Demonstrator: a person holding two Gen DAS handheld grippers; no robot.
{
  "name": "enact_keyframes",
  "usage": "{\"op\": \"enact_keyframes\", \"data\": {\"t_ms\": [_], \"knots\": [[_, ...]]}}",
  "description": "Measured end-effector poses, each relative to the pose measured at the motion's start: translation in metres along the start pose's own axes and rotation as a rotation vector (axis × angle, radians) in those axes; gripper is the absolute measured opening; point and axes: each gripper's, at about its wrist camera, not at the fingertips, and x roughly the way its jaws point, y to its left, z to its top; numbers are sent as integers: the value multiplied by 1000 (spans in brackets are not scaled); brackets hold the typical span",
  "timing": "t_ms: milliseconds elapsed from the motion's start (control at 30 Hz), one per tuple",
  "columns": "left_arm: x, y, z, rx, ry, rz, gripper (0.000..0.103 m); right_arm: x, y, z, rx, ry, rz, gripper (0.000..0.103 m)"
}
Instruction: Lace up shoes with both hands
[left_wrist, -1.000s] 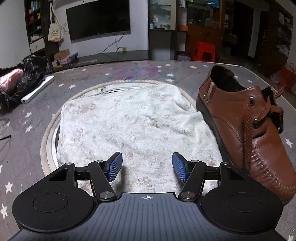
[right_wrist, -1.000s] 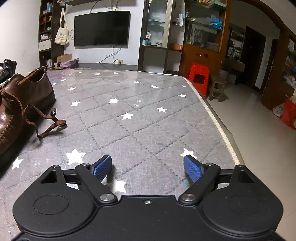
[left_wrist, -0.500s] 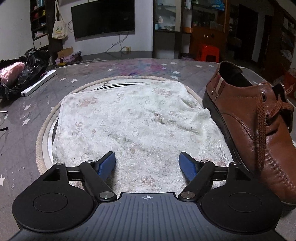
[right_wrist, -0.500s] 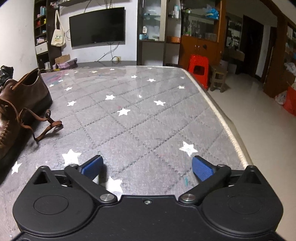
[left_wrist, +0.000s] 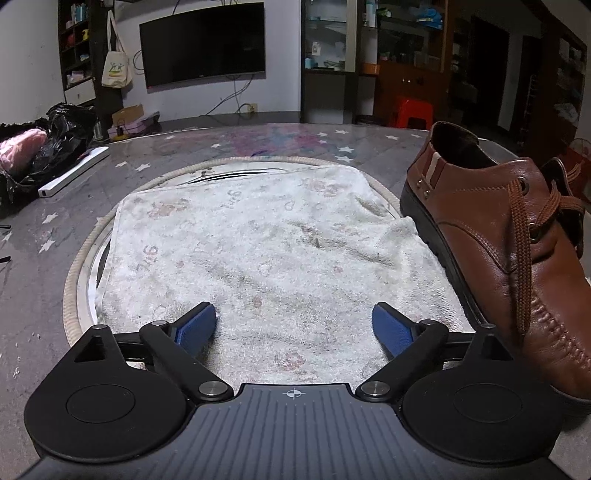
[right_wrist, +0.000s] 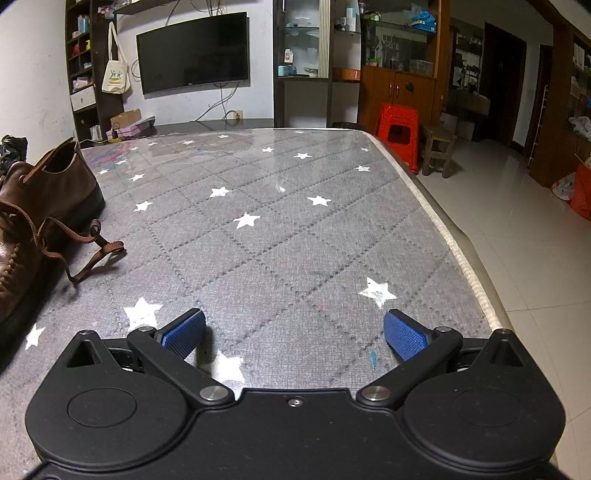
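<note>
Both the left tongs (left_wrist: 293, 326) and right tongs (right_wrist: 294, 334) gape wider than a second ago, holding nothing. The brown leather shoe (left_wrist: 509, 251) sits between them on the bench (right_wrist: 295, 229), its shoelace (right_wrist: 79, 245) trailing loose.

My left gripper (left_wrist: 293, 326) hangs low over a white towel (left_wrist: 266, 243), its 2 blue pads spread wide with nothing between them. The towel lies on a round rope-edged mat (left_wrist: 74, 273). A brown leather shoe (left_wrist: 509, 258) stands at the towel's right edge, 1 brown lace (left_wrist: 521, 258) trailing down its side toward the toe.
</note>
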Motion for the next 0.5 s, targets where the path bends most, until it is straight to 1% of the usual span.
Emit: {"op": "enact_keyframes", "data": {"t_ms": [500], "knots": [[-1, 0, 0, -2, 2, -2, 96, -1, -13, 1, 12, 1, 12, 103]]}}
